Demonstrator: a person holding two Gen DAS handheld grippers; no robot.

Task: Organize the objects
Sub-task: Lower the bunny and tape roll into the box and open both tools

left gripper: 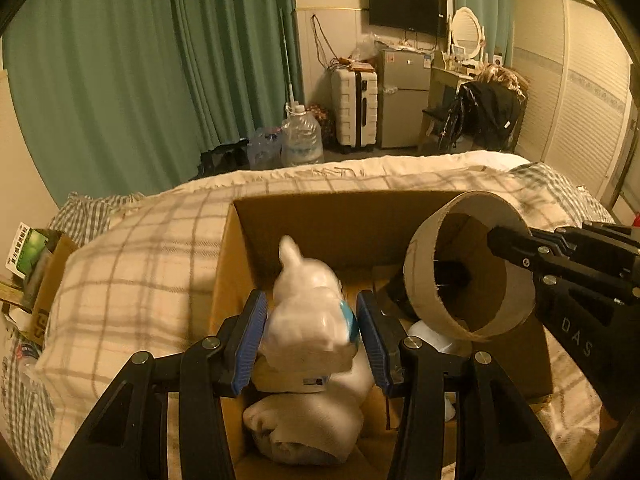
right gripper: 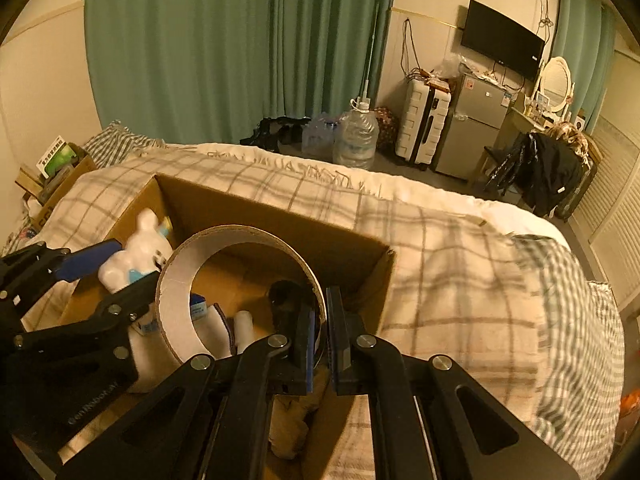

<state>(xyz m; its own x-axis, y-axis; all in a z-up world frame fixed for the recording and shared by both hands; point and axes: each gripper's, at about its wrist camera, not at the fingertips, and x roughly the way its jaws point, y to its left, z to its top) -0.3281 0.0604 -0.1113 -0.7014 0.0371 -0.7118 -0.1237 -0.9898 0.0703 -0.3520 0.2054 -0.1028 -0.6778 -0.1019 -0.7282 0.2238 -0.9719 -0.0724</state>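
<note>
Cardboard box sits open on a plaid blanket spread over the bed, and both tools hang over it. In the left wrist view, the left tool has its blue pads pressed on either side of a white rabbit figurine with a turquoise patch, ears pointing toward 12 o'clock (the figure is blurred); it is held above the box's left part, over a rolled pale cloth lying on the box floor. At 3 o'clock from the figurine, the right tool enters from the frame's right side and pinches the wall of a wide cardboard ring, its open side facing the camera. In the right wrist view, the right tool is closed tight on that ring's rim at about 5 o'clock, one finger inside and one outside, holding the ring over the box's middle. Through the ring, small items on the box floor show, too indistinct to name. The figurine appears at 9 o'clock from the ring.
</note>
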